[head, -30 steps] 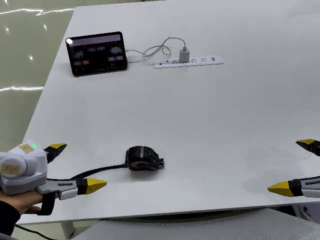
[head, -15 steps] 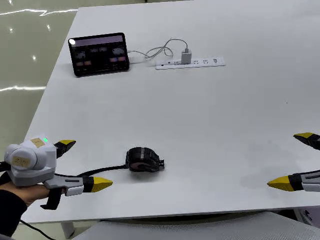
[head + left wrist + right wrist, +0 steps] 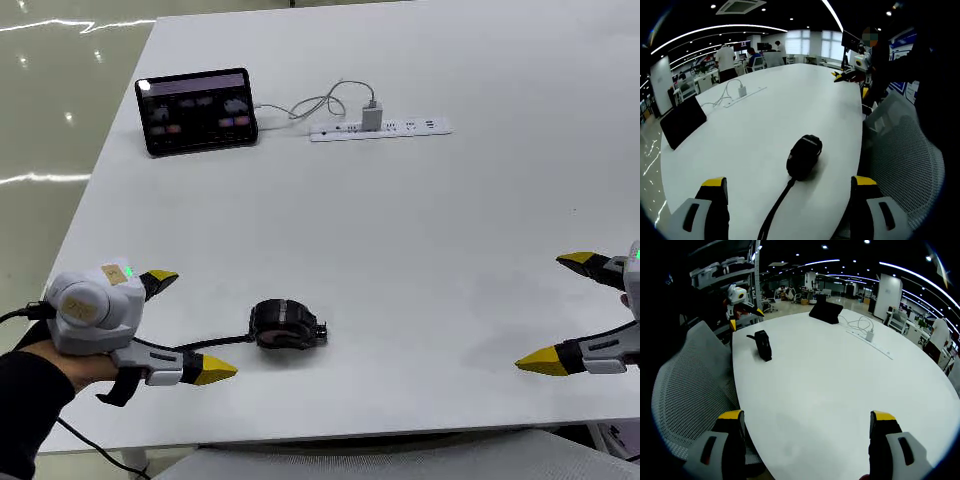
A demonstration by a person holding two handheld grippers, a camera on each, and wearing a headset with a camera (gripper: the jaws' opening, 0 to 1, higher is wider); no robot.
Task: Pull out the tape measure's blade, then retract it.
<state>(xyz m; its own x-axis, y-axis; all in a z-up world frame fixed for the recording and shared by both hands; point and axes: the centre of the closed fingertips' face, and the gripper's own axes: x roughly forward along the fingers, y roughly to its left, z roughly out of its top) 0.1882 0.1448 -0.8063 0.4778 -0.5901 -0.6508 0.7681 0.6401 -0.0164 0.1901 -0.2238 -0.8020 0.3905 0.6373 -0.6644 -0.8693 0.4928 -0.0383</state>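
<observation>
Plainly, the tape measure [image 3: 285, 324] lies near the table's [image 3: 420, 230] front edge, just ahead of the left gripper [image 3: 195, 322] — jaws spread, empty, its strap [image 3: 215, 342] trailing that way — while the right gripper [image 3: 550, 310], likewise spread and empty, hangs well apart.

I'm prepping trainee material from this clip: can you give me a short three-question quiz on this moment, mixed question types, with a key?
1. True or false: the left gripper is shut on the tape measure.
2. What is plugged into the power strip? A) a white charger B) a desk lamp C) nothing
3. Short answer: has the tape measure's blade been pulled out yet?

Key
1. False: its jaws stand open, and the tape measure lies untouched on the table ahead of them.
2. A.
3. No: no blade shows outside the case.
</observation>
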